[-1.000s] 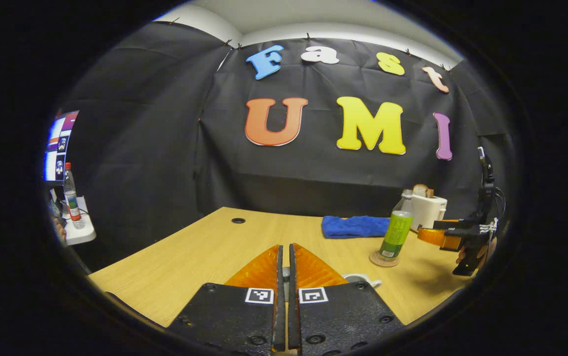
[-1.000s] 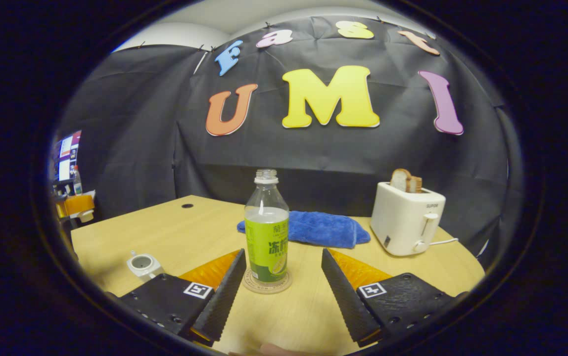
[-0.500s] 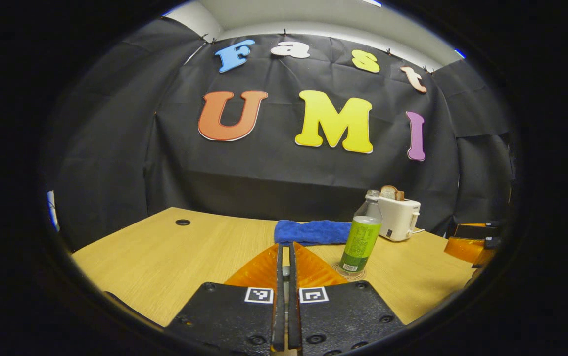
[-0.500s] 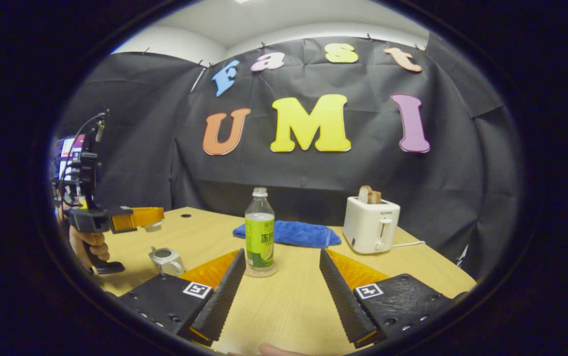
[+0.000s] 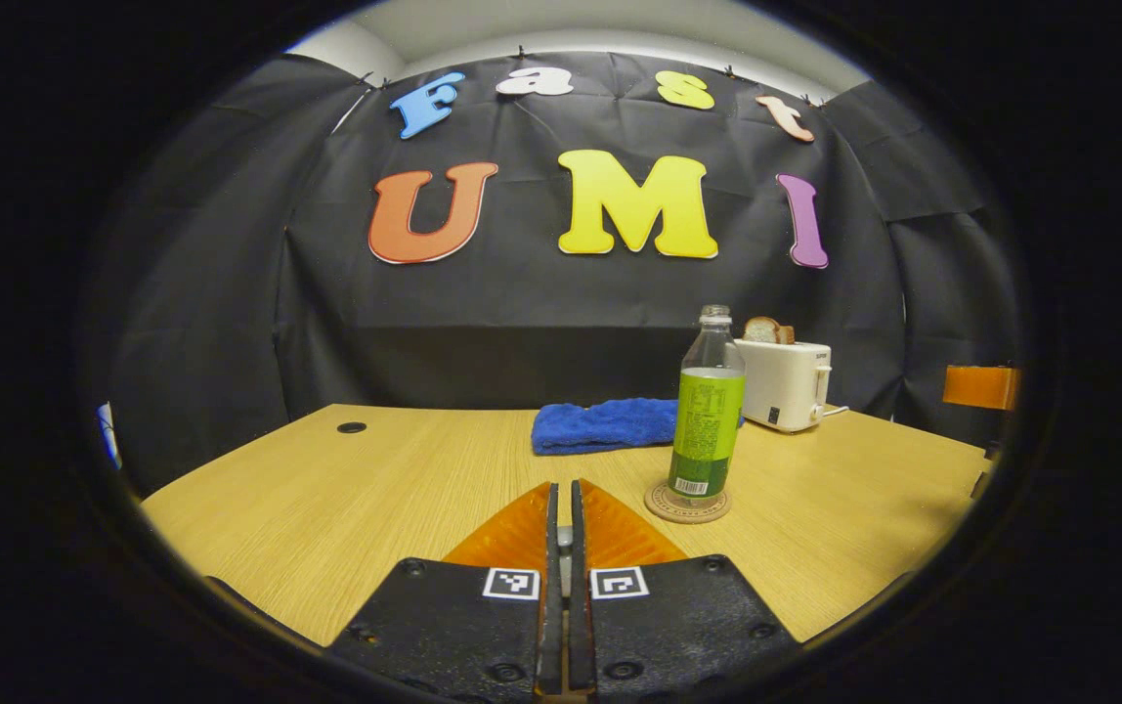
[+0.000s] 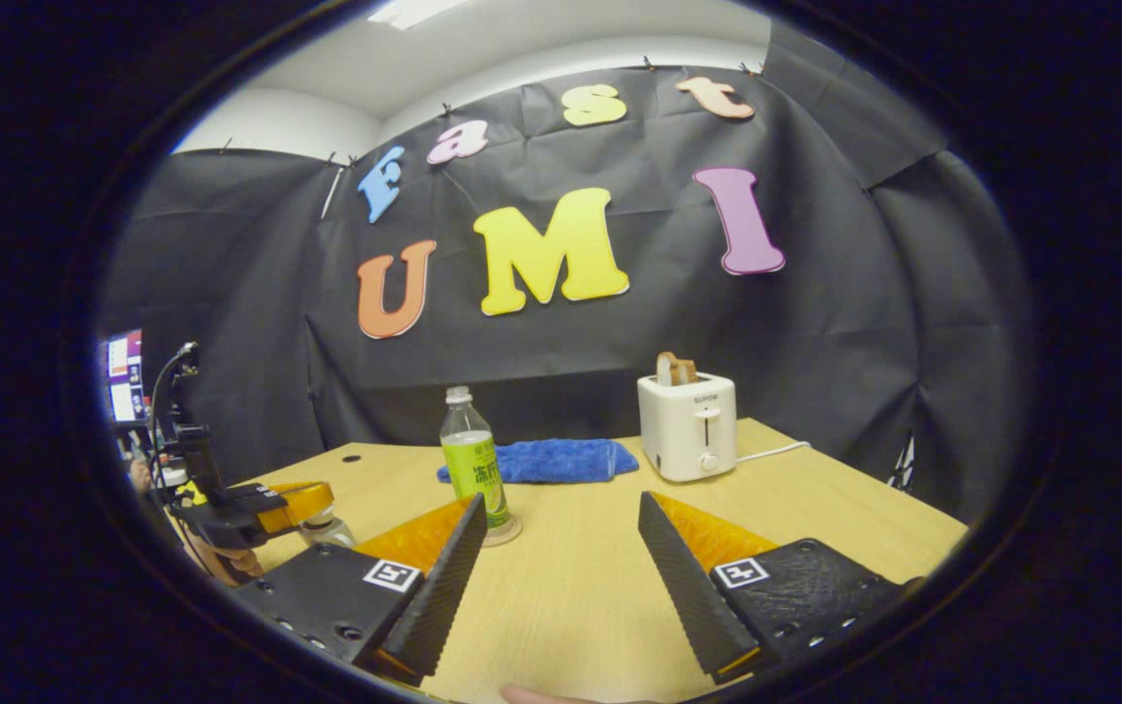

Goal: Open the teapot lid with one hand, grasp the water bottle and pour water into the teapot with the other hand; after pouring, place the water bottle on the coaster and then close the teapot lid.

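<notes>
The water bottle [image 5: 708,411], clear with a green label and no cap, stands upright on the round coaster [image 5: 687,505]. My left gripper [image 5: 564,486] is shut, with a small grey piece, the teapot lid's knob [image 5: 566,536], pinched between its fingers. In the right gripper view the left gripper [image 6: 299,497] hangs low at the far left, right over the pale teapot [image 6: 328,531], which is mostly hidden beneath it. My right gripper [image 6: 561,501] is open and holds nothing, well back from the bottle [image 6: 472,460] and coaster [image 6: 505,533].
A blue towel [image 5: 605,425] lies behind the bottle. A white toaster [image 6: 688,425] with bread stands at the back right, its cord trailing right. The wooden table [image 5: 346,499] has a cable hole [image 5: 352,427]. A screen [image 6: 123,362] glows far left.
My left gripper, still shut, has come down from mid-air to just over the teapot. My right gripper has drawn back from the bottle, which looks smaller and further left.
</notes>
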Demonstrator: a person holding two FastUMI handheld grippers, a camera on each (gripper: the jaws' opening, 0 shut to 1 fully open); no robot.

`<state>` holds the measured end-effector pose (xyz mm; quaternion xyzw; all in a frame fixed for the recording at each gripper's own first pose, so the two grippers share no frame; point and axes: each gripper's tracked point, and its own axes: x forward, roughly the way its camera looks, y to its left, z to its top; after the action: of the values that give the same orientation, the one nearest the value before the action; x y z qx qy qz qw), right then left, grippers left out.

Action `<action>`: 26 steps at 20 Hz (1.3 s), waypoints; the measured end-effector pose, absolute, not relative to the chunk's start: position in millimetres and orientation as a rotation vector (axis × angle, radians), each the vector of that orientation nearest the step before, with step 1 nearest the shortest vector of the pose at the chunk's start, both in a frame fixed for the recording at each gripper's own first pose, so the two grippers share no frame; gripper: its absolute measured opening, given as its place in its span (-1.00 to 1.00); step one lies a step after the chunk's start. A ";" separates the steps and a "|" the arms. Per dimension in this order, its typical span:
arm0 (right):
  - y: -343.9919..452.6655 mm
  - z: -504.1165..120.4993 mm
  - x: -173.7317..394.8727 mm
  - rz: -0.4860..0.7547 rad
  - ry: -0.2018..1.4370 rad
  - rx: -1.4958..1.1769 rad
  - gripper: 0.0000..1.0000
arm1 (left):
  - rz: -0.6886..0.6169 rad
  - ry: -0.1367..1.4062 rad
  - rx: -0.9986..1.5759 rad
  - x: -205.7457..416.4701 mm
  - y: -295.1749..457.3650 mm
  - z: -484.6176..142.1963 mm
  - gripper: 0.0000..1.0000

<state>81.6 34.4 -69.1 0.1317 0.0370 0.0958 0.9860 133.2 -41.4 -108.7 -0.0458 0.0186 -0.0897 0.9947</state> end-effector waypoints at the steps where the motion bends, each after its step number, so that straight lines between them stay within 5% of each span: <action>1: 32.1 -69.6 83.0 0.186 0.077 0.260 0.86 | -0.178 0.034 -0.095 133.1 -40.5 -109.6 -0.90; 17: 29.7 -65.5 79.7 0.186 0.067 0.238 0.86 | -0.160 0.056 -0.081 129.2 -39.5 -118.8 -0.79; 26: 21.0 -47.6 67.3 0.171 0.041 0.221 0.86 | -0.137 0.078 -0.152 97.0 -19.3 -75.3 -0.28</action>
<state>67.3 21.0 -47.6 0.1102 0.0205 0.0851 0.9900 97.0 -19.3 -75.3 -0.0761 0.0392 -0.0683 0.9940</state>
